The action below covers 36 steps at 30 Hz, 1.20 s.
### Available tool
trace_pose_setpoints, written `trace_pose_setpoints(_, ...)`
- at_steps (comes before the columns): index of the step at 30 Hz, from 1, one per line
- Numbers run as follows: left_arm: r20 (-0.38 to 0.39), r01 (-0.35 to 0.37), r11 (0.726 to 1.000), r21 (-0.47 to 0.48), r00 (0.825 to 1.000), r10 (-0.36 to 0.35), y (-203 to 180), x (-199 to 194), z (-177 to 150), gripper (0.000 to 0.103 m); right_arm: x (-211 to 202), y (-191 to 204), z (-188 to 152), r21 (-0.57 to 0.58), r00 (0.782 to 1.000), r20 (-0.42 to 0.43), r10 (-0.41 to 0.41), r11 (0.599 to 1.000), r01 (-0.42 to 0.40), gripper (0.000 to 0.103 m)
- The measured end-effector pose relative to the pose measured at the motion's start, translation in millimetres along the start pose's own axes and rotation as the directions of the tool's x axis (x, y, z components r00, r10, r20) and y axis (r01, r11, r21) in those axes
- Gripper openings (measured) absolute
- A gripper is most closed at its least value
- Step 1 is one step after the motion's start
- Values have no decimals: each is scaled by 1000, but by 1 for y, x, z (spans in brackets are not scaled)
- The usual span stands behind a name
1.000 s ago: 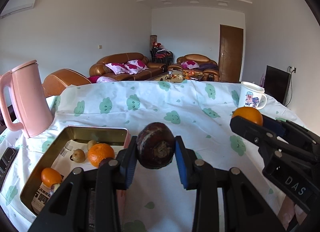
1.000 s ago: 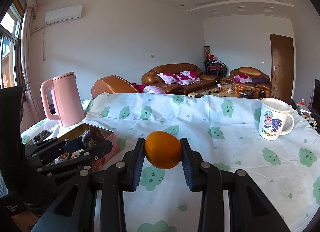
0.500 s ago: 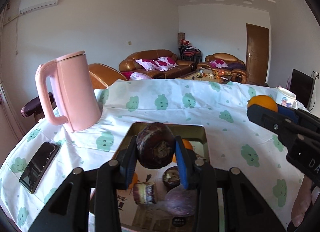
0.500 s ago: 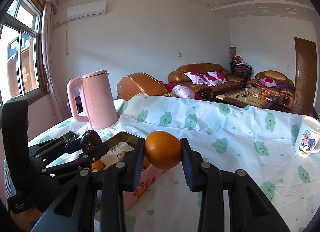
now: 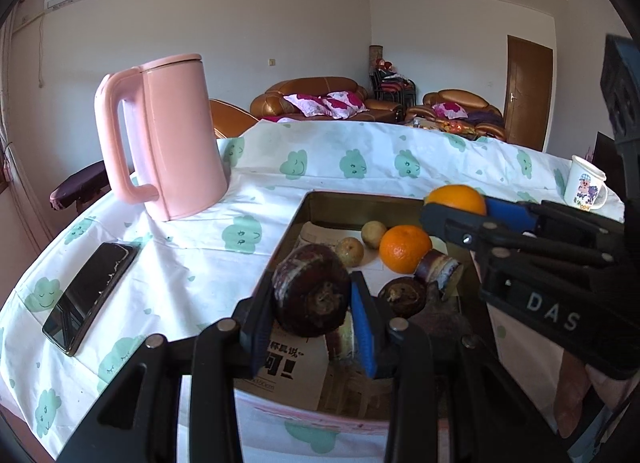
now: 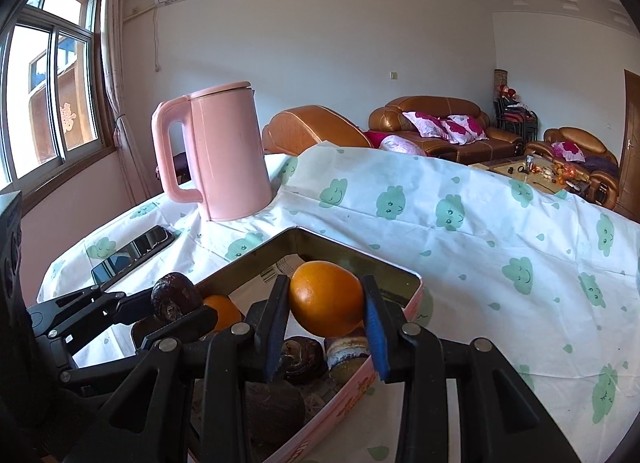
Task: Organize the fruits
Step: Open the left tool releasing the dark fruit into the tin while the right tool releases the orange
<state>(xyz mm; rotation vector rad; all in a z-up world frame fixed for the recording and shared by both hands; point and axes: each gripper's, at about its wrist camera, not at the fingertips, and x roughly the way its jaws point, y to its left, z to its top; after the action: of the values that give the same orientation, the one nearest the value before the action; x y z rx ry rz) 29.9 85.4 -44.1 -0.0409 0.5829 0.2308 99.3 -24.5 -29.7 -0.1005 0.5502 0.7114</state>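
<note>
Cloud-printed cloth (image 6: pixel 460 239) covered my table, the tin tray (image 6: pixel 360 253) near its left. My left gripper (image 5: pixel 312 299) clenched a dark fruit (image 5: pixel 310 295), my right gripper (image 6: pixel 326 303) an orange (image 6: pixel 326 297), both over the tray. Several fruits already lay inside; these two remained. Beyond stood a pink kettle (image 6: pixel 228 151).

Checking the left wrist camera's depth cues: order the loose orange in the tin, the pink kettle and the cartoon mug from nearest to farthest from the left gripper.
From the left gripper:
1. Loose orange, in the tin just ahead, slightly right.
2. Pink kettle, farther back, left.
3. Cartoon mug, far right table edge.
</note>
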Motion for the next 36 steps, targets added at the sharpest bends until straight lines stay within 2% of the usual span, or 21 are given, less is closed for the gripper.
trace_pose_setpoints(4, -18, -2, 1000, -4, 1000, 2, 3, 3, 0, 37, 12, 4, -4, -4, 999, -40, 15, 1000, -16, 38)
trace_pose_setpoints(13, -37, -4, 1000, -30, 999, 3, 10, 7, -1, 38, 21, 12, -8, -34, 997, -75, 15, 999, -17, 39)
trace_pose_setpoints(16, -41, -6, 999, -37, 999, 4, 11, 8, -1, 38, 20, 11, -8, -35, 997, -73, -1, 999, -2, 45)
trace_pose_setpoints(18, -44, -12, 999, -43, 999, 10, 13, 8, -1, 39, 20, 9, -8, -30, 997, -70, -25, 999, 23, 57)
trace_pose_setpoints(21, -31, -34, 998, -51, 999, 32, 16, 6, -1, 56, 17, 3, -8, -5, 998, -61, -20, 1000, 20, 58)
trace_pose_setpoints(23, -24, -50, 997, -63, 999, 49, 18, 4, 0, 75, 13, -1, -8, 9, 998, -54, -32, 999, 33, 58)
trace_pose_setpoints(26, -6, -39, 996, -76, 999, 38, 21, 0, 1, 86, 4, -5, -6, 30, 999, -35, -33, 999, 34, 61)
trace_pose_setpoints(29, 7, -38, 996, -78, 999, 39, 20, -4, 4, 89, -6, -6, -6, 28, 999, -16, -51, 998, 52, 64)
trace_pose_setpoints(36, 16, -27, 997, -74, 999, 29, 15, -10, 6, 89, -26, -10, -8, 35, 997, 6, -72, 997, 72, 64)
